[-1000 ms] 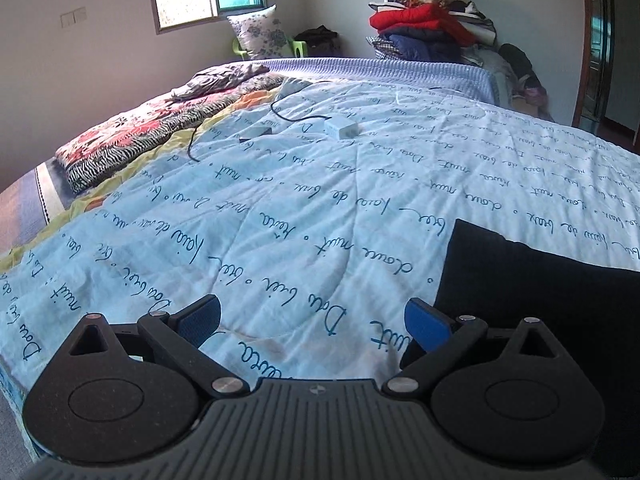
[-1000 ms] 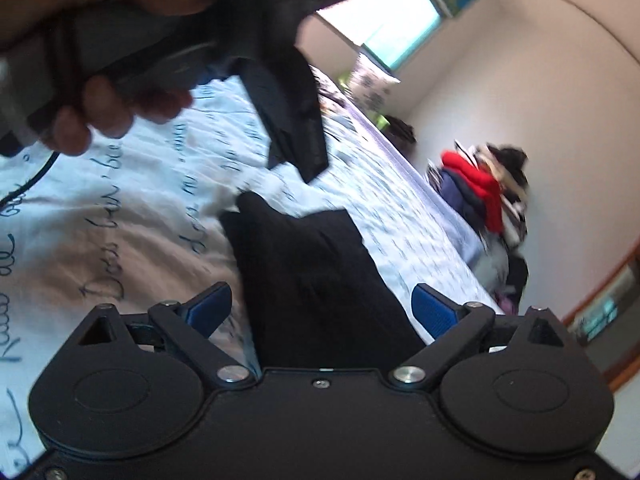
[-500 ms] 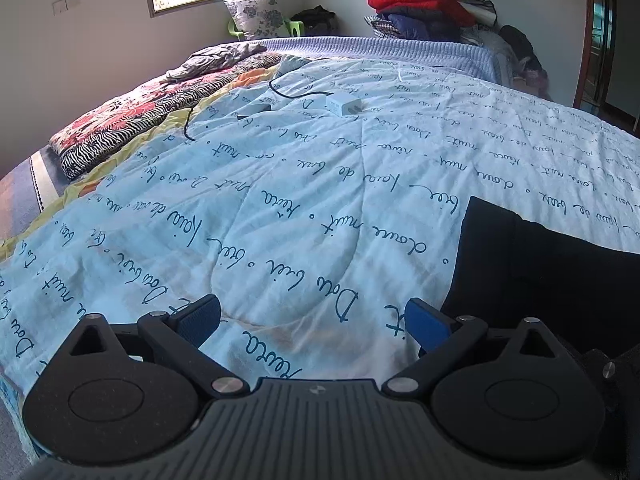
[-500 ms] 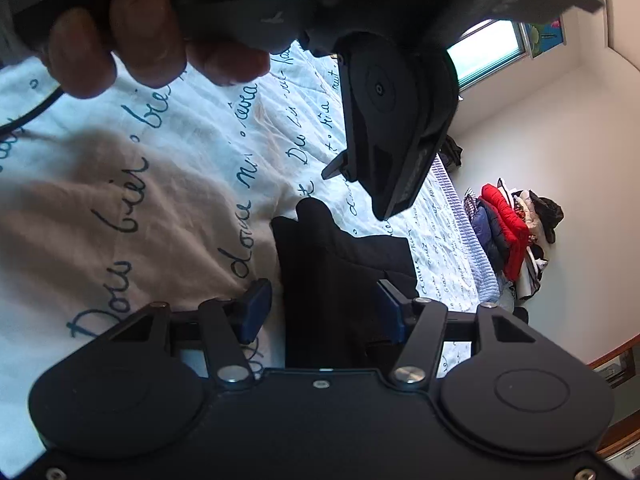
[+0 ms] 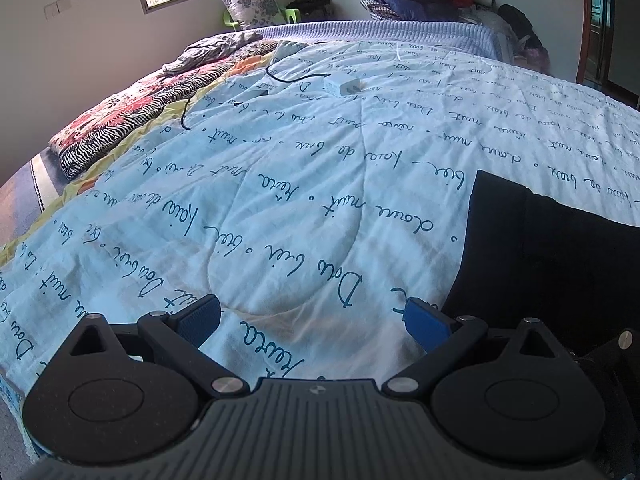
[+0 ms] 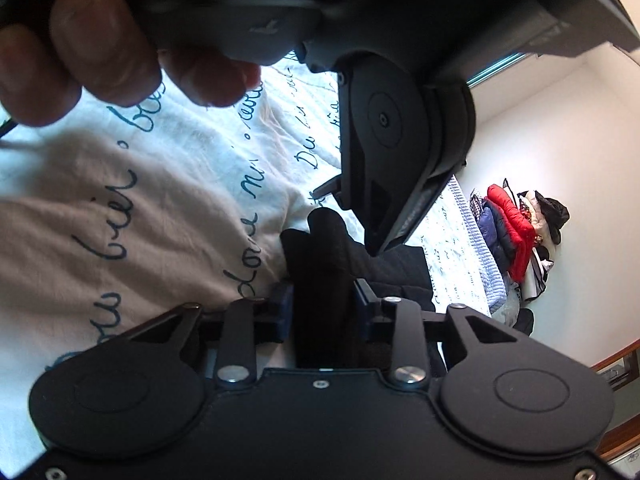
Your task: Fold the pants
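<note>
Black cloth, soft and limp: the pants [image 6: 320, 264] lie on the bed's quilt [image 5: 320, 184], and my right gripper [image 6: 322, 312] is clamped on a bunched edge. It should drape, so grip near a corner. My left gripper [image 5: 312, 320] hangs spread wide, empty, just beside them.

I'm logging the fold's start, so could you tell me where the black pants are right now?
The black pants lie on the script-printed quilt at the lower right of the left wrist view, and one edge is pinched in the right claw.
</note>
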A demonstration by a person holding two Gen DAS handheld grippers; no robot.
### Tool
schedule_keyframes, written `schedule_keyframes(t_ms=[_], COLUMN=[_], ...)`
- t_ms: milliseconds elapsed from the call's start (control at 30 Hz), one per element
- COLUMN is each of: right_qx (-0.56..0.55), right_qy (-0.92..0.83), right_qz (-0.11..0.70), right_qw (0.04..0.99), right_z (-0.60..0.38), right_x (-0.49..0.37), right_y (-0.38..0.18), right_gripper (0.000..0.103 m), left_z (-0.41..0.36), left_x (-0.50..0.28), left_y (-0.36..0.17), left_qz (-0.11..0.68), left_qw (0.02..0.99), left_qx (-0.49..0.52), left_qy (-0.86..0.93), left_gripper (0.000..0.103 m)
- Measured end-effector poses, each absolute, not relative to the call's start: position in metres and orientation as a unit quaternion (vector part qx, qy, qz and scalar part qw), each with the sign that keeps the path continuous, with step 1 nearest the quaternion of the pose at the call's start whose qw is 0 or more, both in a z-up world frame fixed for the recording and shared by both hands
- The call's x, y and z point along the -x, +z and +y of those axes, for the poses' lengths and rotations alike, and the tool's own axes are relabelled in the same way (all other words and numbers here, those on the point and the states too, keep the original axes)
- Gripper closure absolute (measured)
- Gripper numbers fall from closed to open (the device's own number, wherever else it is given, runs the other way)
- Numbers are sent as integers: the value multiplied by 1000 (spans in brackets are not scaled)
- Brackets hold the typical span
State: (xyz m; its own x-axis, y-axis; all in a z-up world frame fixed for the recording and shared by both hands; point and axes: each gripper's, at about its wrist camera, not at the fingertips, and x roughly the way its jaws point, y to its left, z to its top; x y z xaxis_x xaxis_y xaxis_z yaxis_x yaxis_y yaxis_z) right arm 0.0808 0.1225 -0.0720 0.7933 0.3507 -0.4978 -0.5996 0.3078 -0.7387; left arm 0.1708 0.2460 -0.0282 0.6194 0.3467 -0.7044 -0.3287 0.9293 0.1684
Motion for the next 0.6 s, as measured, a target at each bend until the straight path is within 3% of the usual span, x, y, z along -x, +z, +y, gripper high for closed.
schedule_keyframes(t_ms=[433, 600], right_qx=[474, 431], right_qy=[301, 312], right_qz=[114, 118], right_qw=[819, 839], right_z=[110, 101], right_x=[-86, -92], right_y=[-69, -60], right_gripper=[81, 85], left_z=[250, 263], left_x=[-174, -173], left_y=[-37, -33], left_qz=[404, 408], left_qw=[895, 897], left_qx=[-15, 35], left_qy=[189, 169], left_gripper=[3, 3])
